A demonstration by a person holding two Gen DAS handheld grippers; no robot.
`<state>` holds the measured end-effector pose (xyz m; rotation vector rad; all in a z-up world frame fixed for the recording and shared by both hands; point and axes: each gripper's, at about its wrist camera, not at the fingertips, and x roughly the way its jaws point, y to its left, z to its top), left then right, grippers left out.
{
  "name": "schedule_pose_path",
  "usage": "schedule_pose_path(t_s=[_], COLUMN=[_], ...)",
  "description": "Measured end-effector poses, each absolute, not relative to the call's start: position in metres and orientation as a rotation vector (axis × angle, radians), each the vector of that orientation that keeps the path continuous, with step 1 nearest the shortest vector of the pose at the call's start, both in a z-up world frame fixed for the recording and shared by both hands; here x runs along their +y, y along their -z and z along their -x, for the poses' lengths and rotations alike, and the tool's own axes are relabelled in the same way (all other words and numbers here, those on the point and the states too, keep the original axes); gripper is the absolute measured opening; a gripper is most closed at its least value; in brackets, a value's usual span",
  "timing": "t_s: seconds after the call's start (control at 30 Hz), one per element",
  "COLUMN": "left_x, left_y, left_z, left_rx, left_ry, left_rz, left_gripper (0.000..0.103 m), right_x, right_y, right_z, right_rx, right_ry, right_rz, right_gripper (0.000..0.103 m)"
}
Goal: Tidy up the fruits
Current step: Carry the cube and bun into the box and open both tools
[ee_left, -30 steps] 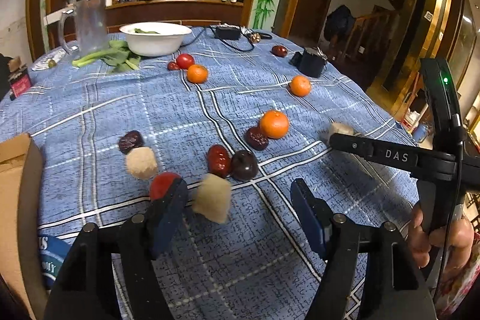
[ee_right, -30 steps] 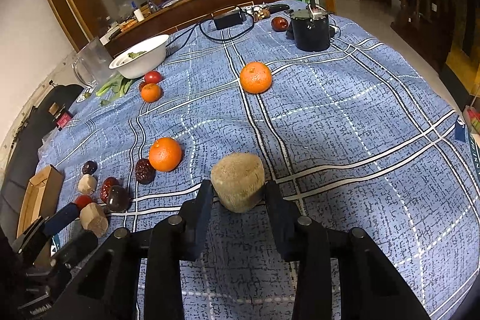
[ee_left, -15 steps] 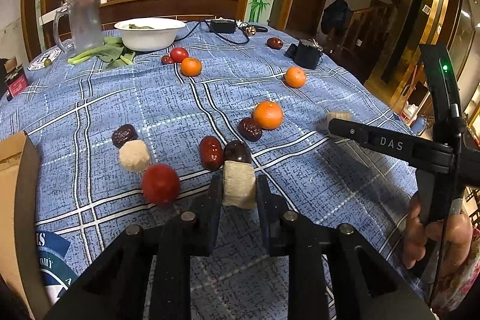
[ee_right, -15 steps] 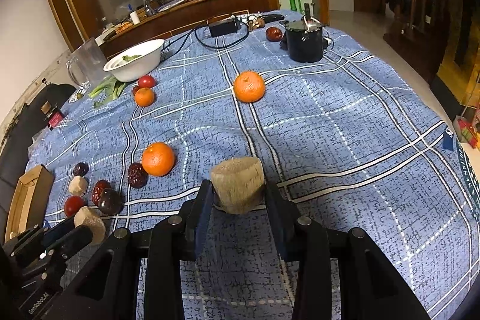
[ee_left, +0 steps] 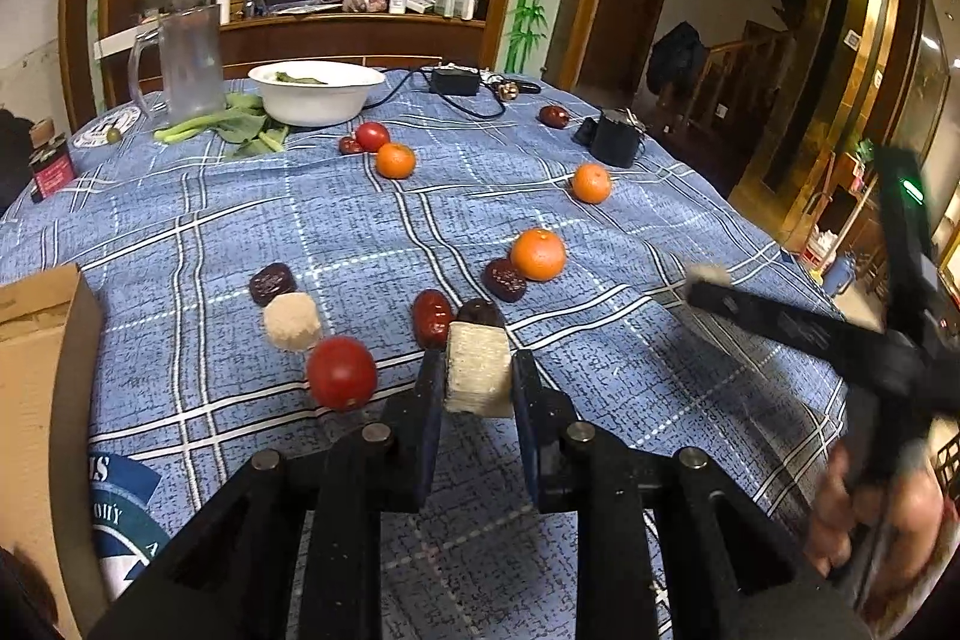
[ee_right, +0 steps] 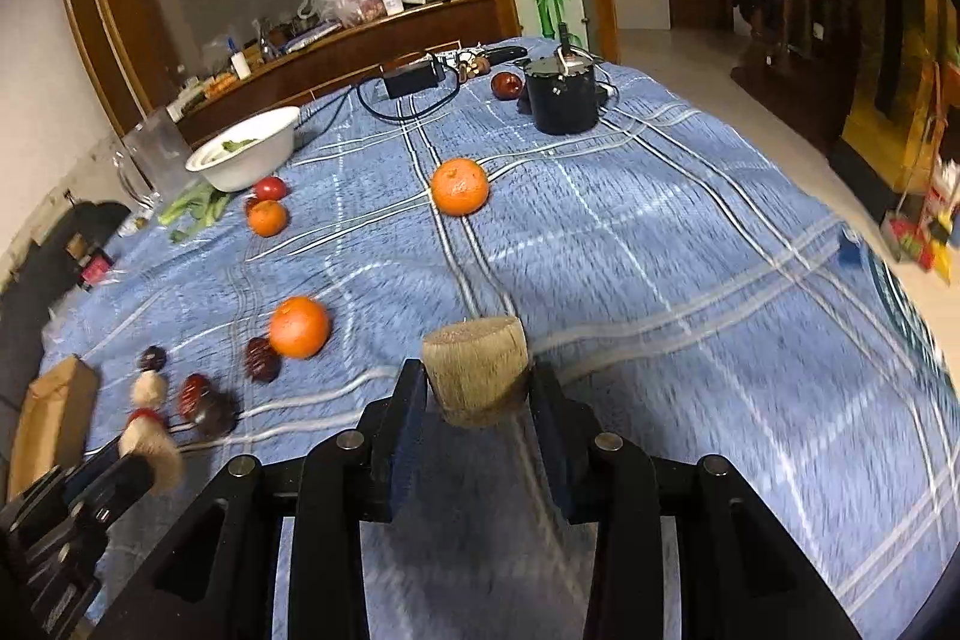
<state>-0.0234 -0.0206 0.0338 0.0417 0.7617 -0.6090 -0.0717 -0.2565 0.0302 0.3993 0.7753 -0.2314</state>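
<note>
My left gripper [ee_left: 478, 388] is shut on a pale beige chunk [ee_left: 478, 370] and holds it above the blue checked cloth [ee_left: 336, 232]. My right gripper [ee_right: 477, 394] is shut on a tan cylindrical chunk [ee_right: 476, 370], lifted over the cloth. On the cloth lie a red tomato [ee_left: 341, 371], a round beige piece [ee_left: 292, 321], several dark red dates [ee_left: 431, 317] and oranges [ee_left: 538, 254]. The same oranges [ee_right: 298, 327] show in the right wrist view. The right gripper also shows at the right of the left wrist view [ee_left: 708, 280].
A cardboard box [ee_left: 42, 400] stands at the left edge. At the far side are a white bowl [ee_left: 315, 91], greens [ee_left: 234, 127], a clear jug [ee_left: 186, 61], a black pot [ee_right: 563, 94], a power brick with cable [ee_right: 411, 79], and a tomato [ee_left: 372, 136].
A second ago my left gripper was open around the pale chunk; it has since shut on it and lifted it. My right gripper keeps its chunk and has swung, blurring its view.
</note>
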Motion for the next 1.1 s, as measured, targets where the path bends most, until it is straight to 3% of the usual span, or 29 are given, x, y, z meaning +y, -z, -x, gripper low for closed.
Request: schedule_pose_path(t_s=[0.43,0.73,0.93,1.1], left_x=[0.021,0.148,0.219,0.259], left_y=[-0.047,-0.126,-0.156,-0.128], left_z=[0.066,0.102,0.060,-0.002], left_rx=[0.725,0.604,0.640,0.794], left_ry=[0.621,0.459,0.281,0.198], left_rz=[0.034,0.060,-0.018,-0.003], left_gripper=[0.021,0.022,0.022,0.022], right_x=[-0.190,-0.081,-0.010,0.055], right_y=[-0.093,-0.149,-0.160,-0.143], right_z=[0.142,0.122,0.078,0.028], right_rx=[0.692,0.650,0.716,0.819], right_ry=[0.144,-0.155,-0.344,-0.434], right_rz=[-0.316,-0.194,-0.189,-0.143], right_gripper=[0.038,0.039,0.039,0.039])
